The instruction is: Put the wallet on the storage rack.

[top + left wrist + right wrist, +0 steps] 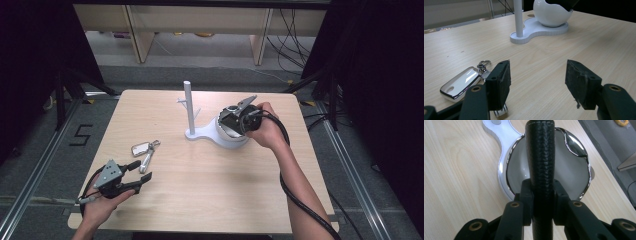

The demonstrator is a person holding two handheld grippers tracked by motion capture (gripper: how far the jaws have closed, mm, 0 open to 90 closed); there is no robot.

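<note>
Right hand-held gripper (541,205) clamps black leather strap (540,157), long axis pointing over white bowl (574,170); left hand-held gripper (537,82) wide.

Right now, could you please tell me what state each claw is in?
Left claw: open, holding nothing, beside the key fob.
Right claw: shut on a black leather-textured strap above the white bowl.

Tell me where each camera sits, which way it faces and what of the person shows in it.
High view: above the person's side, looking forward and down on the table; both forearms and each hand-held gripper, left and right, show.
Left gripper view: on the left hand-held gripper, level across the table past the key fob; its open jaws show.
Right gripper view: on the right hand-held gripper, looking down into the white bowl; its jaws clamp a black leather piece.
Shared: all three show the white bowl and white stand.
</note>
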